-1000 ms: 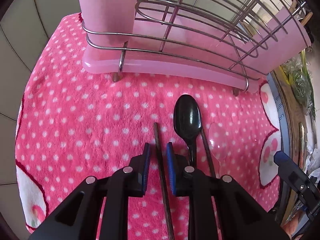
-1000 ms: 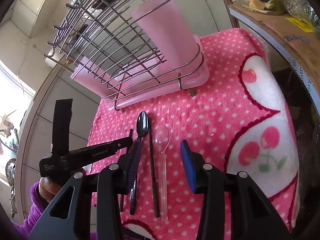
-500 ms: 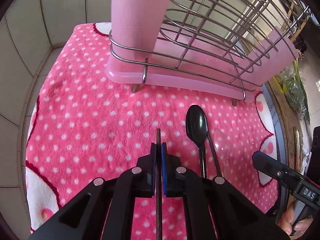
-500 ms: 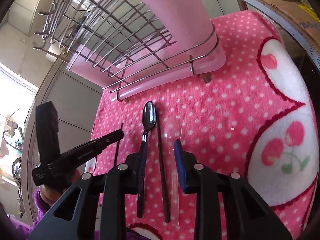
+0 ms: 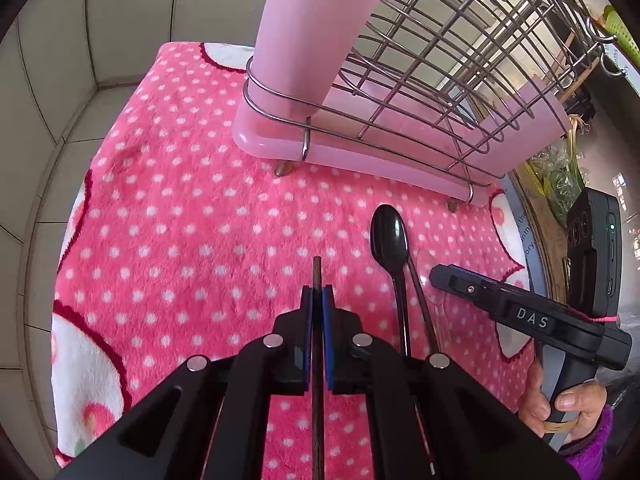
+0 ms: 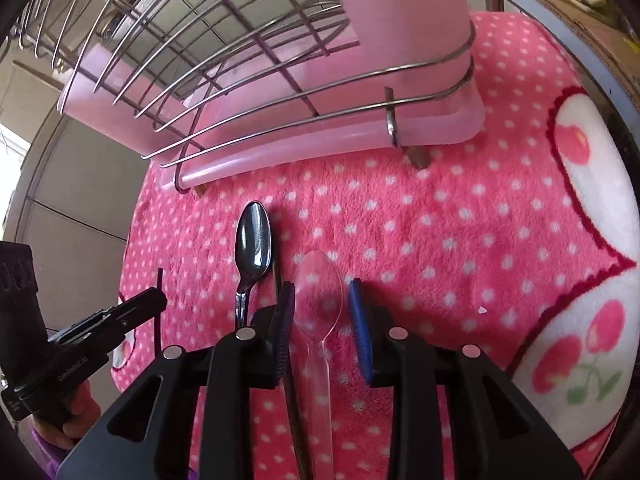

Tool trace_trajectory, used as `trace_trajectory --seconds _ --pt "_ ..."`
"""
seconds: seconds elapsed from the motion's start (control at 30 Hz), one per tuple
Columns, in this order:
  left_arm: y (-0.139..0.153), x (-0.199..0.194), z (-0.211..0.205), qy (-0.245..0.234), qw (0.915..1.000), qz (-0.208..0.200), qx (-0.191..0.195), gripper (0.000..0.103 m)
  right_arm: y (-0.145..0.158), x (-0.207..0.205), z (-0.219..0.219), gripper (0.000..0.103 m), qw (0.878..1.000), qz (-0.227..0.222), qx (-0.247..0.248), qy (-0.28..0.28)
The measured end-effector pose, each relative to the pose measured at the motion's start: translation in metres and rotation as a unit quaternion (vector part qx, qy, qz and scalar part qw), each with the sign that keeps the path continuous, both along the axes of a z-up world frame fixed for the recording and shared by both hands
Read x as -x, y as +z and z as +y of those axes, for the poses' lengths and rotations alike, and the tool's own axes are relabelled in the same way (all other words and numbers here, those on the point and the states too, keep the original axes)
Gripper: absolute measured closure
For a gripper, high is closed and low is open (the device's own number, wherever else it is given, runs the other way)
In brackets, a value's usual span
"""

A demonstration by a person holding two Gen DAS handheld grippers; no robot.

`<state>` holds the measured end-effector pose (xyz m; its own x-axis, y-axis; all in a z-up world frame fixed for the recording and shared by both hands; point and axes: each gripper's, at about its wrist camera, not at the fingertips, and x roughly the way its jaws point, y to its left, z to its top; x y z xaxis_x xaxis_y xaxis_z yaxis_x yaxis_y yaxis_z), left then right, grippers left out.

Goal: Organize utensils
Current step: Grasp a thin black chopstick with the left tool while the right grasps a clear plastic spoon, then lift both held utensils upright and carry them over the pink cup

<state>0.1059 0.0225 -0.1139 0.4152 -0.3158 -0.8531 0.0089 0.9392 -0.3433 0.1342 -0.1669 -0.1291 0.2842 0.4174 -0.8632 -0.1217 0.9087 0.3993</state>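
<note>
Two grippers work at once: the left gripper (image 5: 317, 300) is clamped on a chopstick (image 5: 317, 276), due for the pink holder (image 5: 320, 32), while the right gripper (image 6: 320, 296), jaws opening, straddles the clear plastic spoon (image 6: 318, 296) on the polka-dot cloth (image 6: 440, 220).

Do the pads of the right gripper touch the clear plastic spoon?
Apart. The right wrist view shows pink cloth between each blue pad and the clear plastic spoon; the right gripper jaws are opening.

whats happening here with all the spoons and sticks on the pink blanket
A person is sorting utensils with two handheld grippers. The left gripper is shut on a dark chopstick. The right gripper straddles a clear plastic spoon, jaws opening, not gripping. A black spoon and second chopstick lie on the cloth before the wire rack.
</note>
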Motion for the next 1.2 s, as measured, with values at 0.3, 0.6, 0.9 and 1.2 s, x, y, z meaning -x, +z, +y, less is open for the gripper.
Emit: trace_trajectory --seconds 0.3,0.6,0.9,1.2 --pt "-0.004 0.002 0.003 0.01 0.9999 0.004 0.01 0.099 0.002 0.007 0.034 0.075 0.995 -0.046 0.088 0.029" --pt "0.003 0.004 0.009 0.009 0.9999 -0.002 0.008 0.099 0.02 0.015 -0.026 0.096 0.998 -0.045 0.009 -0.041" --pt "0.004 0.003 0.002 0.005 1.0 -0.006 0.002 0.099 0.024 0.013 -0.034 0.1 0.997 -0.028 -0.057 -0.032" --pt "-0.005 -0.002 0.01 0.014 0.9999 0.007 0.003 0.099 0.025 0.008 -0.012 0.1 1.0 -0.026 -0.006 -0.002"
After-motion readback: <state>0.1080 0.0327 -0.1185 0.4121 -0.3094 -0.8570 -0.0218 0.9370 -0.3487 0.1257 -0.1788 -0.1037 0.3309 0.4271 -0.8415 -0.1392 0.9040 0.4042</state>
